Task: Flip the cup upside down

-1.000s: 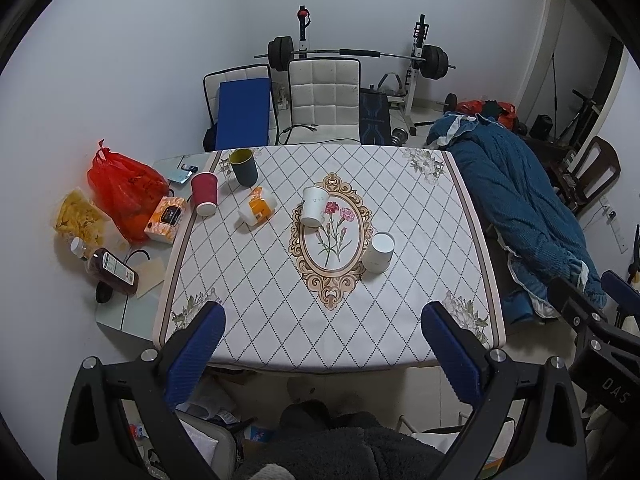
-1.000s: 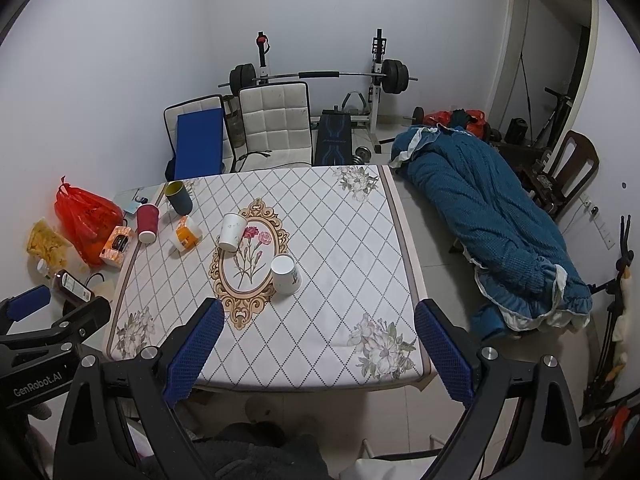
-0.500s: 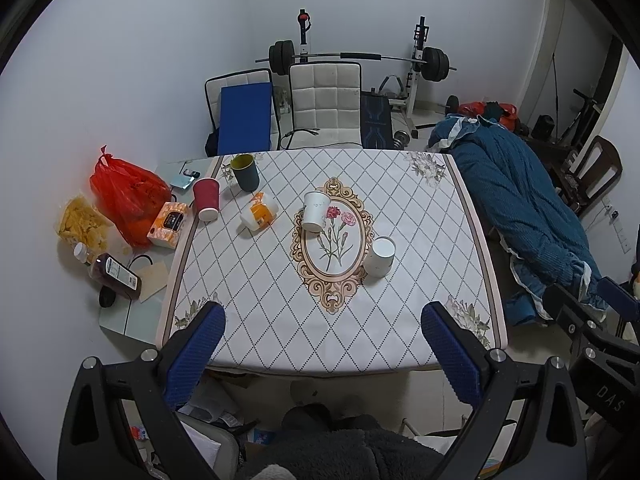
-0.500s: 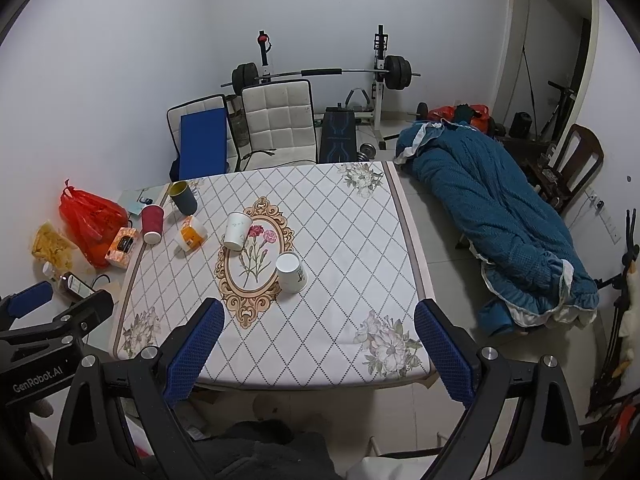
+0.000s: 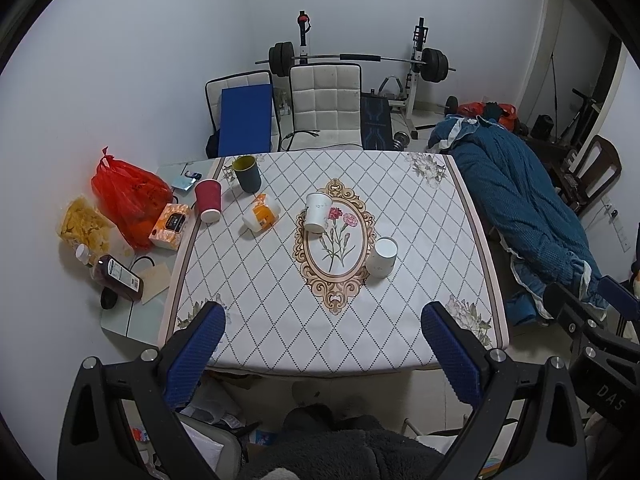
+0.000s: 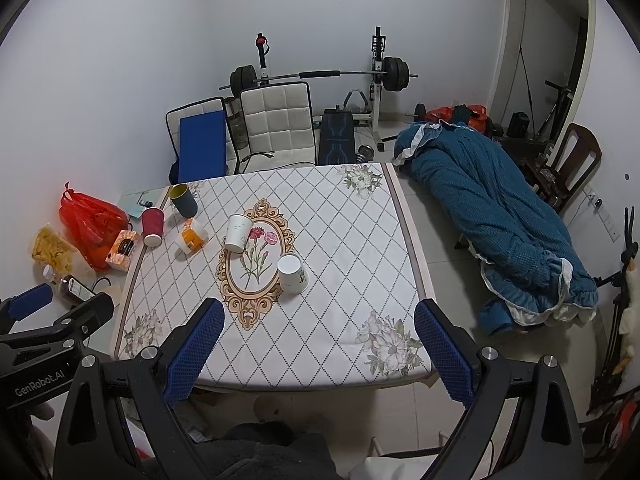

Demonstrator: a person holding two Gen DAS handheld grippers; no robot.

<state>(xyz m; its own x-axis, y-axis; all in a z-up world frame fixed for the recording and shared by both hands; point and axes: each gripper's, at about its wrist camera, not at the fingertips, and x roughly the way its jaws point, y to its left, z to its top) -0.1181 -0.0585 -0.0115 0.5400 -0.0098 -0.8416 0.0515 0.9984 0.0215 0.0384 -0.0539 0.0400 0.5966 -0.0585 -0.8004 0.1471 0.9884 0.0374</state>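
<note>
Both grippers, left (image 5: 322,328) and right (image 6: 318,326), hang above the near edge of the table (image 5: 280,320) with jaws spread wide and nothing between them. Two white cups stand well ahead on the floral cloth: one (image 5: 318,213) at the medallion's far left edge, the other (image 5: 383,257) on its right side. At this range it looks as if each stands mouth up, though that is hard to tell.

white tablecloth (image 5: 280,312) with dark diamond lattice and gold-framed pink flowers; white cups (image 5: 382,257), a maroon cup (image 5: 209,200), red bag (image 5: 126,196), teal blanket (image 5: 520,204)
</note>
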